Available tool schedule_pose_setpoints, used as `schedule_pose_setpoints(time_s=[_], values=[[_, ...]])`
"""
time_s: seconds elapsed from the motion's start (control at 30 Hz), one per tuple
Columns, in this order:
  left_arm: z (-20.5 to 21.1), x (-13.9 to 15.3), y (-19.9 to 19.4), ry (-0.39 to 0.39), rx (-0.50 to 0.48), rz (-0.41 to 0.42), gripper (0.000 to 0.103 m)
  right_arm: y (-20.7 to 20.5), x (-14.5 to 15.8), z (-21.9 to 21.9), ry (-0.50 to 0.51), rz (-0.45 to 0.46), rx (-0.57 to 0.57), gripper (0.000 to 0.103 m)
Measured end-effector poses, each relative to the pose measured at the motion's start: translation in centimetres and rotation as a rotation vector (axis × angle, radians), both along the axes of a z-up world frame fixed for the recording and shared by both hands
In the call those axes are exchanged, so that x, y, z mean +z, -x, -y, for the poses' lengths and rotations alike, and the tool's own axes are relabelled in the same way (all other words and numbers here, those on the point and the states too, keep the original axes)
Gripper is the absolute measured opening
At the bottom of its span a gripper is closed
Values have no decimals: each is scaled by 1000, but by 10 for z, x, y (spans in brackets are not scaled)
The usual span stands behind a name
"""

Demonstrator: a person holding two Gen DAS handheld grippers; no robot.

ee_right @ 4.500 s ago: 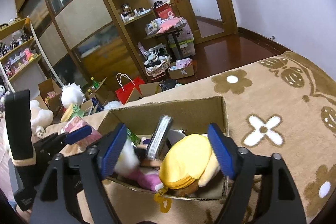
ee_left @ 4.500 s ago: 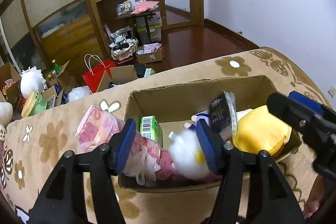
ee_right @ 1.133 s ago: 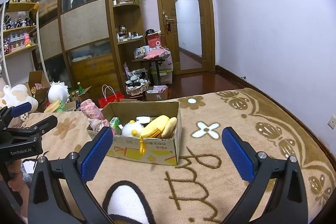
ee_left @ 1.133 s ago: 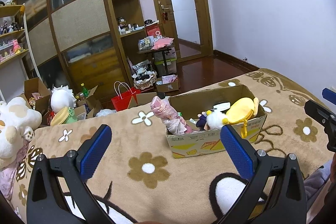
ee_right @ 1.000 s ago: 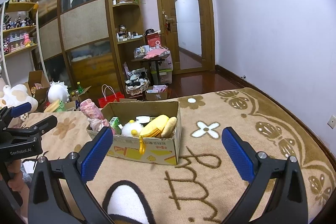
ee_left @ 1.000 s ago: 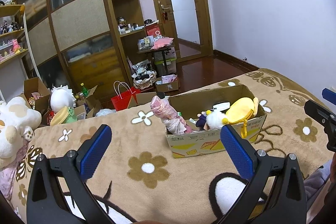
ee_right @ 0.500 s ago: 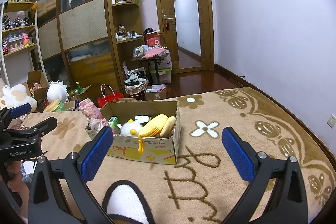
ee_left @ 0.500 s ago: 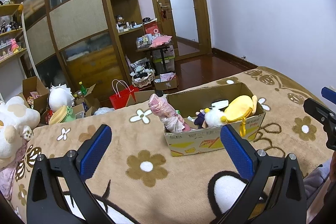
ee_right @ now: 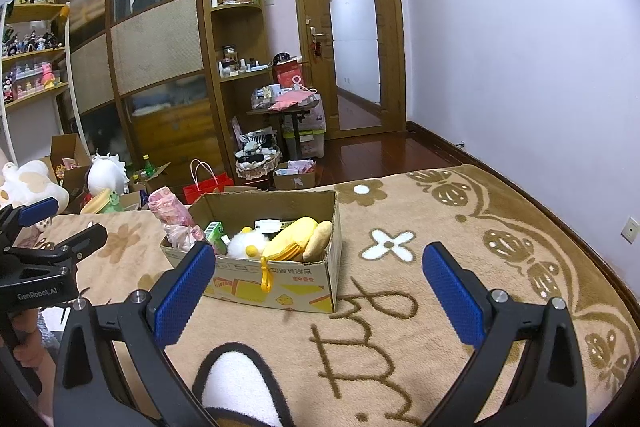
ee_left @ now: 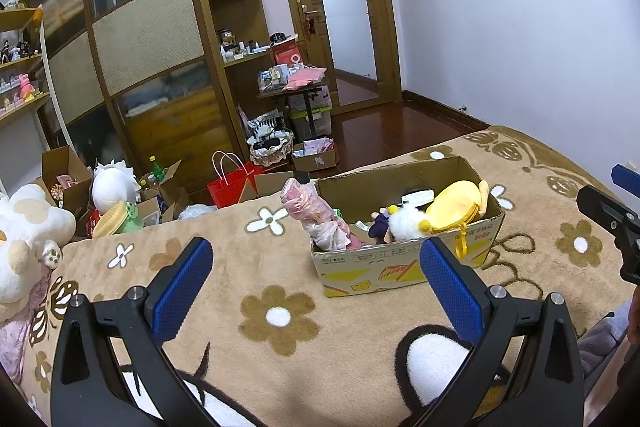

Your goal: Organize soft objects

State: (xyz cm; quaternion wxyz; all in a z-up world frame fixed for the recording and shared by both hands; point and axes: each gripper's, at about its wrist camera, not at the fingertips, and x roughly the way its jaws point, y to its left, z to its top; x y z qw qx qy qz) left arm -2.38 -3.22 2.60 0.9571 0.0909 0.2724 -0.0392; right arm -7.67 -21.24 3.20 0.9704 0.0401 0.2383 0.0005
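Observation:
A cardboard box [ee_left: 404, 269] stands on the brown flowered blanket [ee_left: 224, 283]. It holds a yellow plush pouch [ee_left: 454, 205], a white fluffy toy [ee_left: 404, 225], a dark small toy and a pink wrapped bundle [ee_left: 316, 219] that sticks out at its left end. The box also shows in the right wrist view [ee_right: 280, 287], with the yellow pouch [ee_right: 294, 235] and white toy [ee_right: 246, 243]. My left gripper [ee_left: 316, 283] is open and empty, well back from the box. My right gripper [ee_right: 320, 287] is open and empty, also back from it.
A large white plush [ee_left: 28, 227] lies at the blanket's left edge. Beyond the bed are open boxes, a red bag [ee_left: 232, 183], a white round plush [ee_left: 114, 185], a cluttered small table [ee_left: 298, 87] and wooden cabinets. The bed edge runs along the right.
Both grippers left the box open and empty 4.5 s ago and pulled far back. In the last second the views have barely shifted.

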Motion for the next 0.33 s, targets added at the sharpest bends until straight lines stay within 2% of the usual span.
schedule_pose_setpoints(time_s=[0.33], values=[[2,-1,1,-2,-7,-6,102,2,-1,1,0,-2,-2,103]])
